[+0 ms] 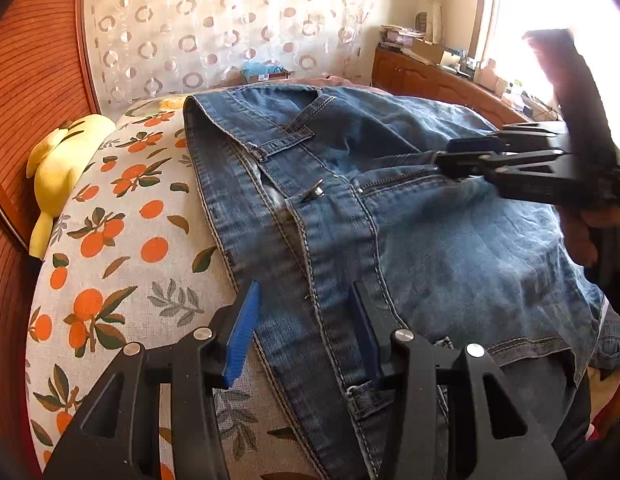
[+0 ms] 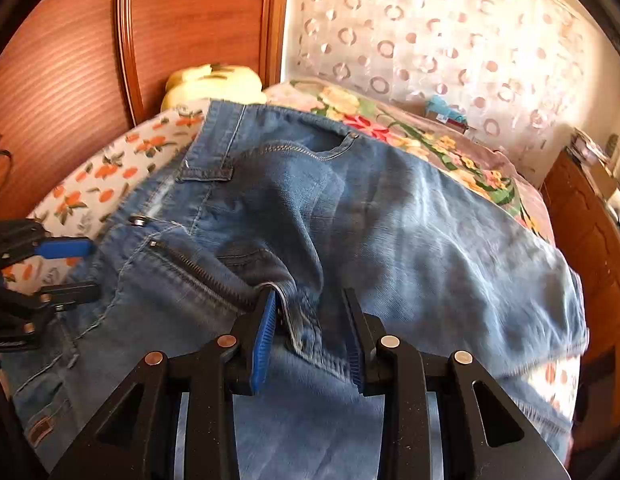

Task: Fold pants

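Blue denim jeans (image 1: 390, 208) lie on a bed, waistband toward the headboard, fly unzipped. My left gripper (image 1: 305, 320) is open, its blue pads either side of the near waistband, just above the denim. My right gripper (image 2: 310, 328) is open, with the raised crotch fold of the jeans (image 2: 390, 220) between its jaws. In the left wrist view the right gripper (image 1: 450, 156) hovers over the zipper. In the right wrist view the left gripper (image 2: 85, 268) sits open at the waistband on the left.
The bed has an orange-print sheet (image 1: 121, 248) and a flowered blanket (image 2: 430, 136). A yellow plush toy (image 1: 65, 160) lies against the wooden headboard (image 2: 189, 32). A wooden cabinet (image 1: 430, 76) with clutter stands by the window.
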The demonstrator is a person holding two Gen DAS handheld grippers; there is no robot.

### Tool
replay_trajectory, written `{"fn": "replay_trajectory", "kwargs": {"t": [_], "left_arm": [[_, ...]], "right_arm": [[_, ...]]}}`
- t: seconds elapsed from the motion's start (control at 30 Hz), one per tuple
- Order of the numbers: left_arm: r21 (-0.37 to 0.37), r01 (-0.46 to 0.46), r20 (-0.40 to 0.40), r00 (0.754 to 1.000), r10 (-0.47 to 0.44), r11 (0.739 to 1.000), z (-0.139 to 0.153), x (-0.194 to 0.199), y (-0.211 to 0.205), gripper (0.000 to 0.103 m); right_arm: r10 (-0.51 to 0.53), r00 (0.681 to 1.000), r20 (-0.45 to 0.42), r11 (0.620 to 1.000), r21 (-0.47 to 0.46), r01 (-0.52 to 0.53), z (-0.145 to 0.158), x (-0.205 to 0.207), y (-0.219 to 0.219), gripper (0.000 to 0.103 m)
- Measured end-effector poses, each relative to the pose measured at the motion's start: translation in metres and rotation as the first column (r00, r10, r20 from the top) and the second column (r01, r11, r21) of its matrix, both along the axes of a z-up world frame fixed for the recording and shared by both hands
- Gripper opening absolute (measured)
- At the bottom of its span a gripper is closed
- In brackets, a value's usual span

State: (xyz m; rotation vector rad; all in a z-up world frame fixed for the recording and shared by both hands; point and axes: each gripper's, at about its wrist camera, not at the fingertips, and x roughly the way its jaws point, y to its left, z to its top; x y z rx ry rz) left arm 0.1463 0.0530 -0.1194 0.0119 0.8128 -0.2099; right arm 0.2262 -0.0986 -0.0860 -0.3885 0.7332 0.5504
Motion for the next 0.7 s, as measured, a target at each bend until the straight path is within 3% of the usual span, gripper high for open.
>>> {"fn": "replay_trajectory", "kwargs": {"t": [0.13, 0.33, 0.43, 0.5, 0.6, 0.7], "left_arm": [[0.012, -0.004, 0.009, 1.000, 0.004, 1.000, -0.001, -0.003, 0.000, 0.047], [-0.049, -0.005, 0.010, 1.000, 0.006, 0.999, -0.001, -0.004, 0.006, 0.047], [-0.048, -0.004, 0.011, 1.000, 0.005, 0.999, -0.001, -0.004, 0.006, 0.047], [-0.042, -0.004, 0.011, 1.000, 0.004, 0.999, -0.001, -0.004, 0.004, 0.047], [-0.046, -0.004, 0.011, 1.000, 0.004, 0.999, -0.001, -0.004, 0.004, 0.047], [-0.041, -0.004, 0.011, 1.000, 0.004, 0.999, -0.001, -0.004, 0.004, 0.047]], "right_arm": [[0.044, 0.999, 0.010, 0.995, -0.092, -0.043, 0.002, 0.006, 0.013, 0.033], [0.071, 0.997, 0.019, 0.991, -0.115, -0.069, 0.007, 0.009, 0.021, 0.032], [0.114, 0.993, 0.028, 0.989, -0.101, -0.110, 0.011, 0.001, 0.020, 0.012], [0.128, 0.990, 0.063, 0.987, -0.105, -0.121, 0.012, -0.005, 0.021, 0.008], [0.099, 0.992, 0.079, 0.995, -0.009, -0.099, 0.023, -0.005, 0.010, 0.006], [-0.031, 0.997, 0.067, 0.980, 0.196, 0.017, 0.040, 0.007, -0.022, 0.005]]}}
